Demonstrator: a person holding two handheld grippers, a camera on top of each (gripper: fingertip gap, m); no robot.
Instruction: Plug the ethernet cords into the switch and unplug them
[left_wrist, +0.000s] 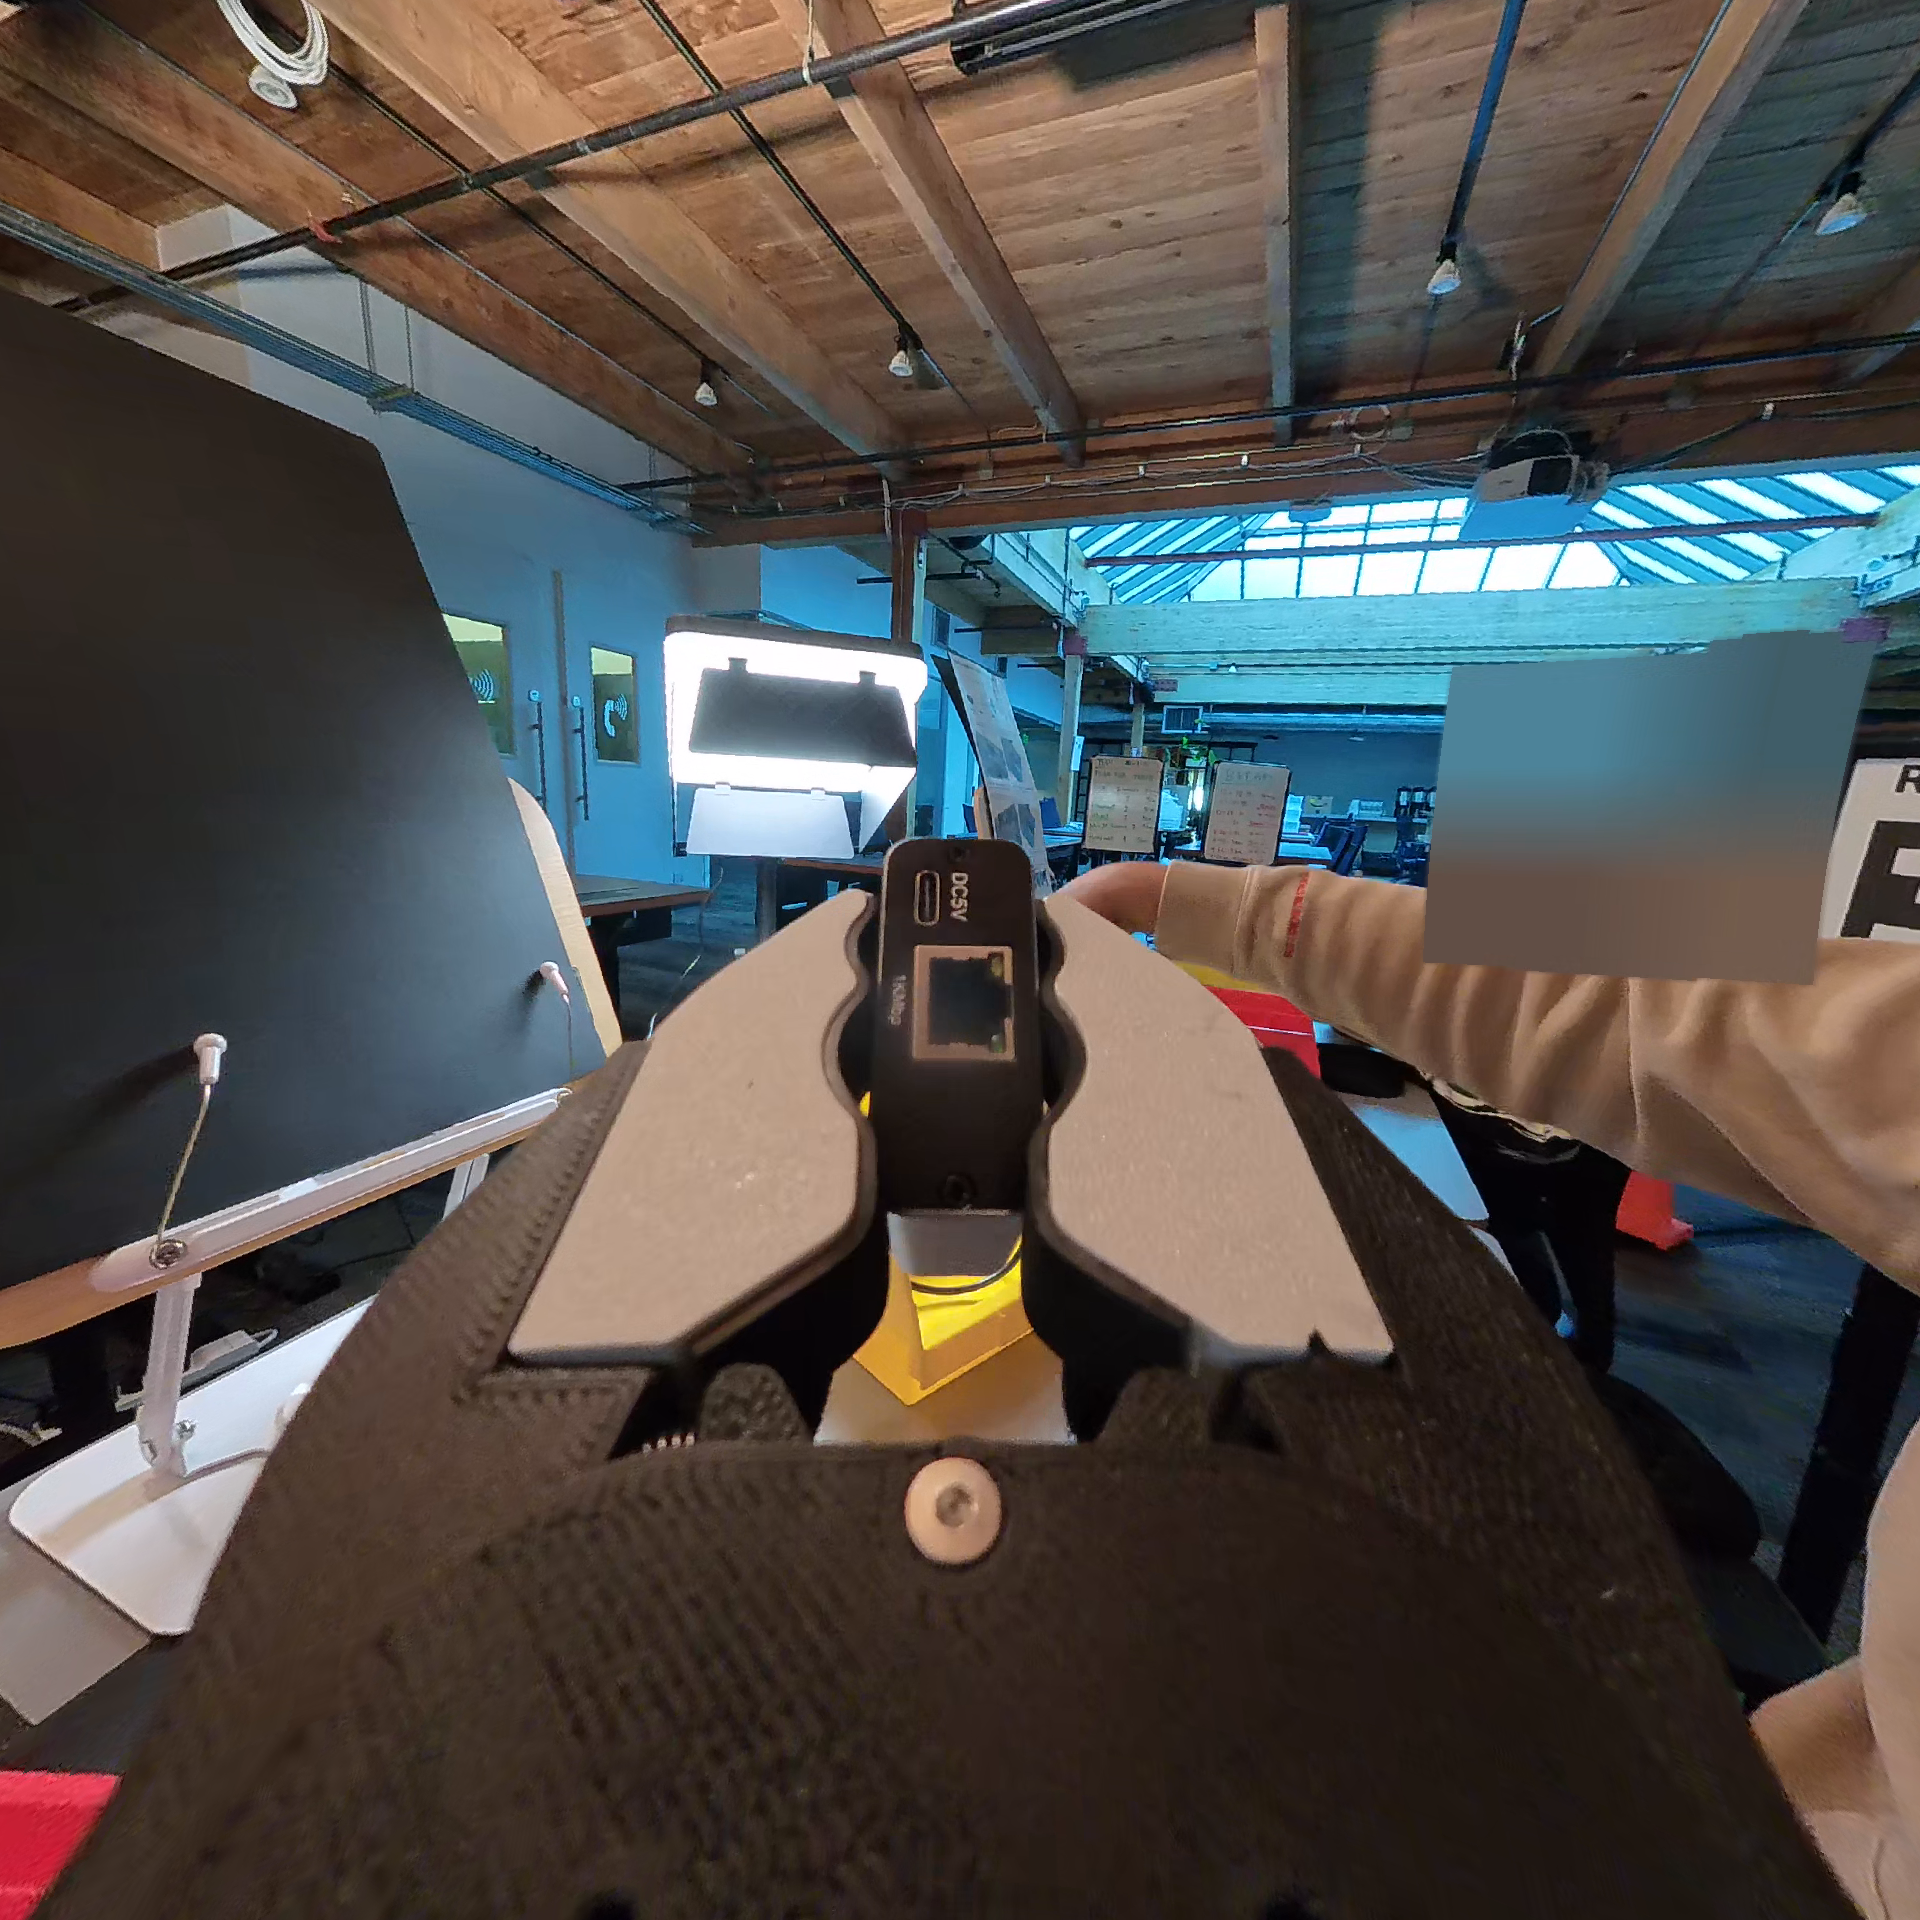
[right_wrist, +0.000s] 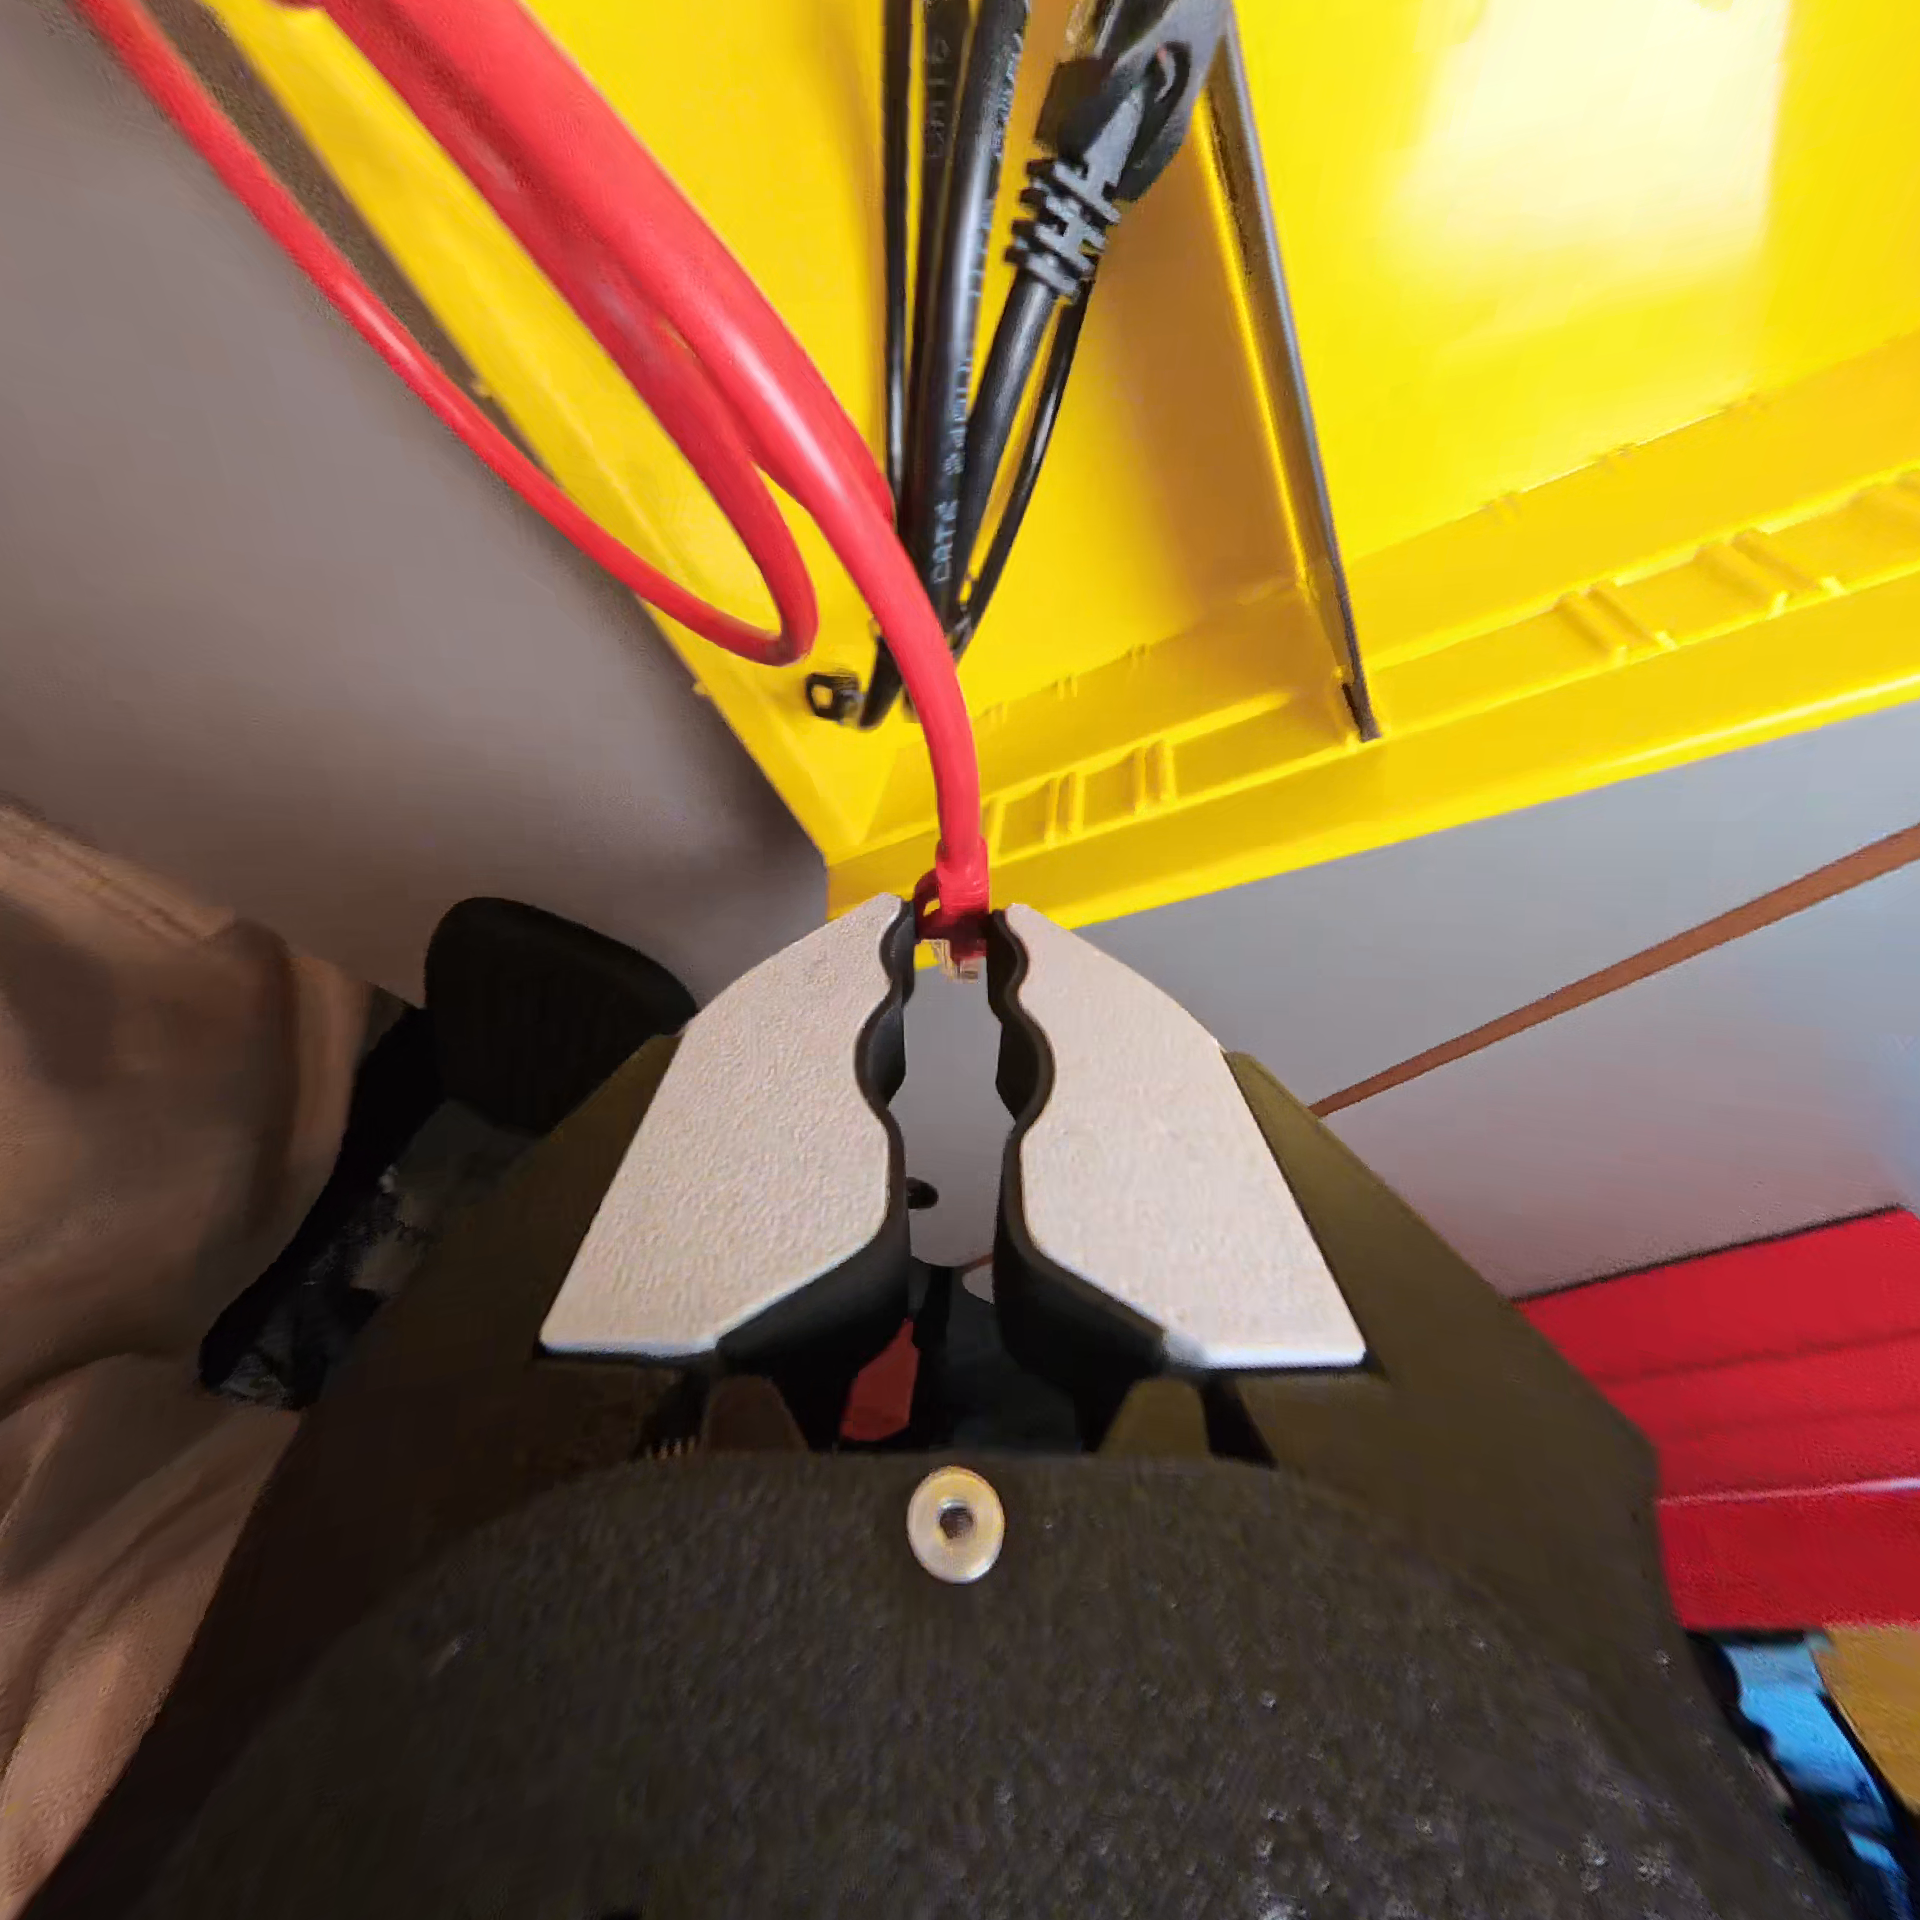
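Two tools loaded: left tool (left_wrist: 956, 1029) clamps the switch (left_wrist: 956, 1039); right tool (right_wrist: 951, 940) pinches the red ethernet plug (right_wrist: 951, 925), latch orientation unclear. Align squarely before inserting.

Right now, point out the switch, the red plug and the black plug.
switch (left_wrist: 954, 1029), left wrist view, on its face beside the port
red plug (right_wrist: 954, 925), right wrist view, on its boot
black plug (right_wrist: 1070, 213), right wrist view, on its ribbed boot

Matt black plastic switch (left_wrist: 956, 1023), glossy red cord (right_wrist: 727, 343), shiny yellow plastic bin (right_wrist: 1507, 364), rough wooden ceiling (left_wrist: 1091, 208).
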